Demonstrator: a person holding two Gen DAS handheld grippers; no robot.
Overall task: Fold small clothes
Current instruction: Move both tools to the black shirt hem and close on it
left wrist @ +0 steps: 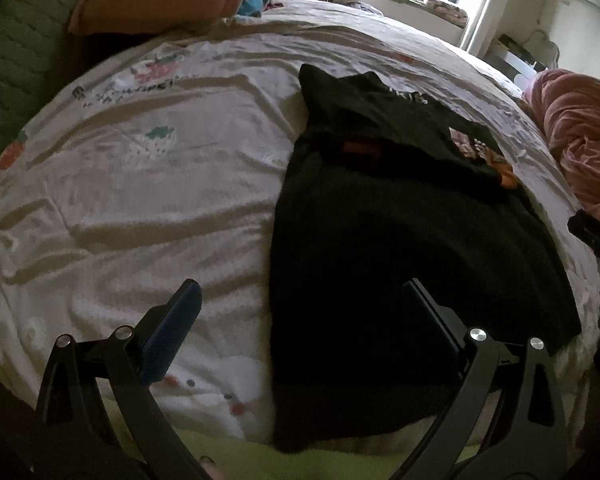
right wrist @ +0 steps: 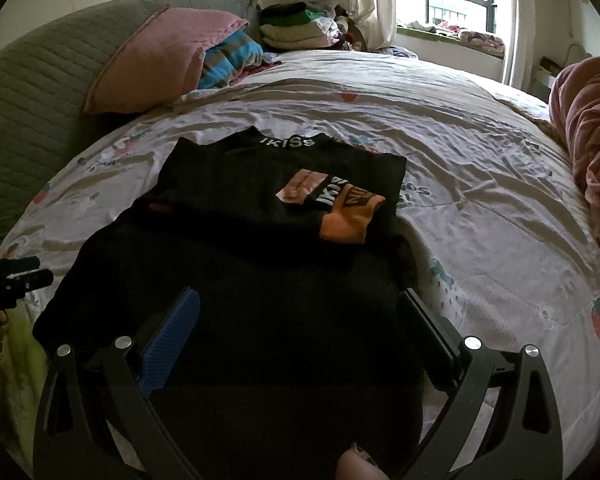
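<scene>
The left tongs (left wrist: pixel 300 332) stand wide apart, one blue ribbed pad (left wrist: pixel 172 336) on the left finger and a dark pad on the right, with nothing between them. The right tongs (right wrist: pixel 300 336) are spread just as wide and also hold nothing. Each pair shows at the edge of the other's view: the right tongs at the right edge, the left tongs at the left edge, well apart.

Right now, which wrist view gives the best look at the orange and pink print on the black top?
The right wrist view: the print faces the camera, well lit, on the black top. In the left wrist view only a blurred sliver of it shows at the garment's far edge.
</scene>
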